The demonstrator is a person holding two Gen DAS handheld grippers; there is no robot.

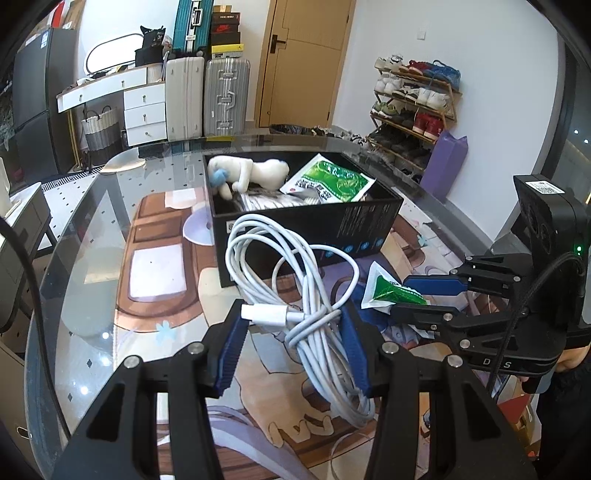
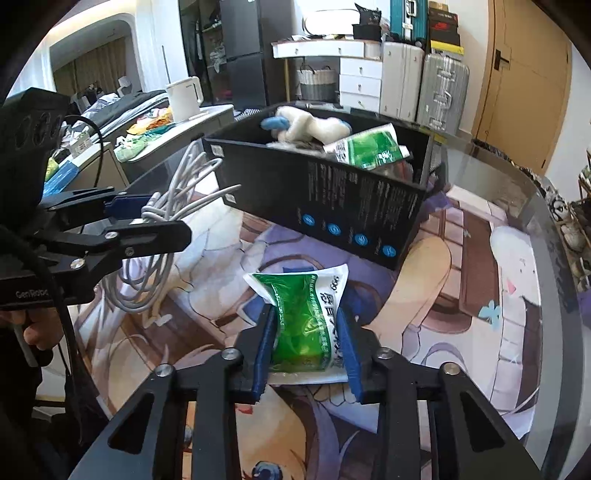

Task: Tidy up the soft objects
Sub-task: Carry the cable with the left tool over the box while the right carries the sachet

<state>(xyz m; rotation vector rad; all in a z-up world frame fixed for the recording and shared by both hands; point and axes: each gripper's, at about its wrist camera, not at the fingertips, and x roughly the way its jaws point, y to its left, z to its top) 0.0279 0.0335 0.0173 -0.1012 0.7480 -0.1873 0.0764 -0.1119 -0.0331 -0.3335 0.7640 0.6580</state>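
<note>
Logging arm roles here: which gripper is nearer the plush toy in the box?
Probably left, but it's close. The left gripper, holding the cable, sits at the box's near wall, opposite the plush toy. The right gripper, holding a green packet, is off to the side.

Two grippers show: the left gripper (image 1: 295,328) and the right gripper (image 2: 306,343).

One coiled white cable (image 1: 295,280) lies near, in front of the box.

Two green packets: one packet (image 2: 306,317) near, on the table right of the cable, and a second packet (image 1: 328,181) far, in the right part of the box.

One black box (image 1: 306,221) stands in the middle of the table.

One white plush toy (image 1: 255,173) lies in the far left of the box.

One glass table (image 1: 92,258) carries it all.

Two upright silver suitcases (image 1: 207,96) stand far, by the door; a third, teal suitcase (image 1: 190,22) is stacked above them.

One shoe rack (image 1: 413,107) stands far right.
</note>
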